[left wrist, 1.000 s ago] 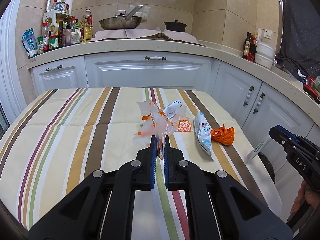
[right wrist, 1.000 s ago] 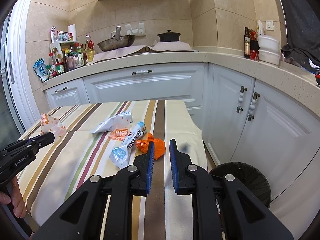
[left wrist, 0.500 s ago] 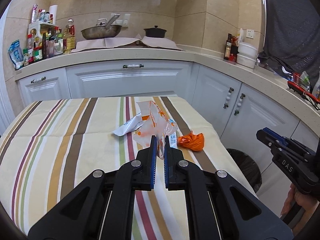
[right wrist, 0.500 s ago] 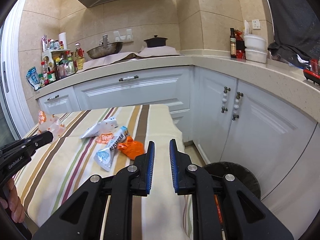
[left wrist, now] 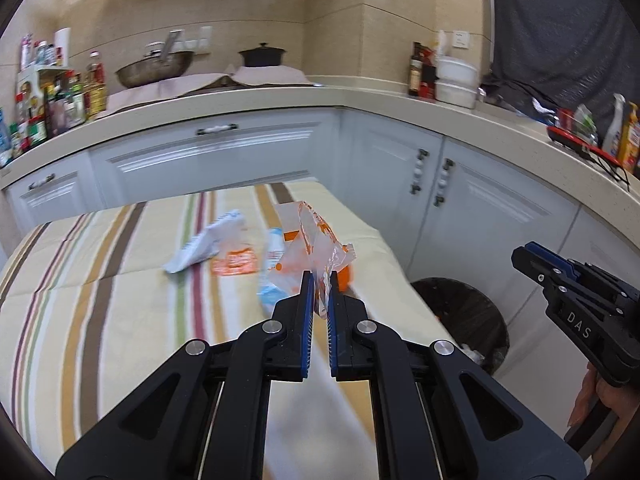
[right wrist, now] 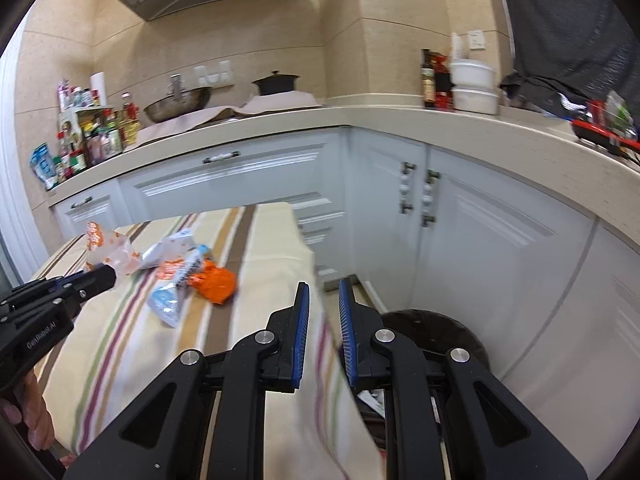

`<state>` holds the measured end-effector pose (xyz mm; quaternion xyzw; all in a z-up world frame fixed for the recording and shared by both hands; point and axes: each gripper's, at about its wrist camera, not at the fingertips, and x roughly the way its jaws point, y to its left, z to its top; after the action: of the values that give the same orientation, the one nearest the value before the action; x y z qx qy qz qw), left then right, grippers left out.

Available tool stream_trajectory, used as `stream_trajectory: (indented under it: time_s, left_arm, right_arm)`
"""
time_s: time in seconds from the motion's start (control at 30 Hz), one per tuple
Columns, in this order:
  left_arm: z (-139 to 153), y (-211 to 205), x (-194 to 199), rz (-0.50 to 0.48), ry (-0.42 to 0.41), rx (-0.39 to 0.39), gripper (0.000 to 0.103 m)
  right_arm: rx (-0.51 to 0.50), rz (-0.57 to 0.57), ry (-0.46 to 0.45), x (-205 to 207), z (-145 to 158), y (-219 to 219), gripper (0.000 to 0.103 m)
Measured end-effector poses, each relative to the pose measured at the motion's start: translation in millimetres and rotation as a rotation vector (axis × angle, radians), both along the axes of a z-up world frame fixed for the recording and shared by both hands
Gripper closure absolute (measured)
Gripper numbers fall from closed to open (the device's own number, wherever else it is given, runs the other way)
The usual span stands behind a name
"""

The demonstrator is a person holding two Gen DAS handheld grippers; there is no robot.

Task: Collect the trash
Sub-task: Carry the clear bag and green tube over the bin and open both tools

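So the left tool point(left wrist: 319, 280) has its jaws pinched on a crumpled clear-and-orange plastic wrapper point(left wrist: 310, 240), gripping it by the bottom edge so the rest sticks up and flops above the blue pads. Makes sense for thin film like that: clamp one corner and let it dangle, no need to scoop. It's held up off the striped desk point(left wrist: 100, 300), near the desk's right edge, and the black trash bin point(left wrist: 460, 312) sits on the floor just past that edge, down by the white cabinets. My guess is the wrapper is on its way to the bin, which is parked there so you can drop stuff over the edge. The right tool point(right wrist: 323, 296) has nothing between its pads; the jaws are drawn in to a narrow gap with only the desk edge showing through it, and from its own camera the bin point(right wrist: 432, 326) is right below and ahead. Looks to me like it's just hanging around out of the way. Left on the desk: a white-and-blue snack packet point(right wrist: 176, 292), a scrunched orange wrapper point(right wrist: 214, 282), a flat orange sachet point(left wrist: 234, 260) and a white crumpled wrapper point(left wrist: 208, 244), all bunched together mid-desk. So I'd say the job's early, with four pieces still to go. The one risk I see is the flimsy film clinging to the pads when the jaws let go.
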<state>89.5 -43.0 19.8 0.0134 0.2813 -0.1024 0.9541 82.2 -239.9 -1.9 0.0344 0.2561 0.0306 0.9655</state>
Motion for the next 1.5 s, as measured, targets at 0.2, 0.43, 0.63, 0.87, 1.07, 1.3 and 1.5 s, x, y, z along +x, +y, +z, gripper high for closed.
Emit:
stream_trajectory:
  time_s: [0.2, 0.43, 0.63, 0.87, 1.07, 1.3, 1.5]
  left_arm:
    - [-9.4, -63.5, 9.7, -0.118, 0.022, 0.022, 0.097]
    - [-29.1, -137.7, 24.5, -0.228, 0.063, 0.071, 0.097]
    - [-50.2, -188.8, 39.1, -0.265, 0.101, 0.129, 0.095]
    - [-57.5, -197.6, 46.2, -0.242, 0.114, 0.125, 0.061]
    - [-47.4, -176.4, 50.1, -0.199, 0.104, 0.102, 0.053]
    - [-25.2, -113.7, 42.3, -0.098, 0.057, 0.065, 0.052]
    - [-13.6, -45.6, 33.9, 0.027, 0.031, 0.057, 0.05]
  right_arm:
    - [0.001, -0.097, 0.016, -12.2, -7.2, -40.7, 0.087]
    - [0.041, -0.184, 0.036, -25.8, -19.8, -86.4, 0.087]
    - [0.072, -0.236, 0.055, -33.2, -32.8, -114.4, 0.087]
    - [0.09, -0.267, 0.066, -30.3, -39.5, -127.5, 0.087]
    - [0.083, -0.239, 0.062, -25.3, -36.5, -115.7, 0.086]
    - [0.064, -0.156, 0.05, -11.1, -27.2, -82.4, 0.086]
    - [0.043, -0.049, 0.034, 3.4, -15.6, -37.8, 0.08]
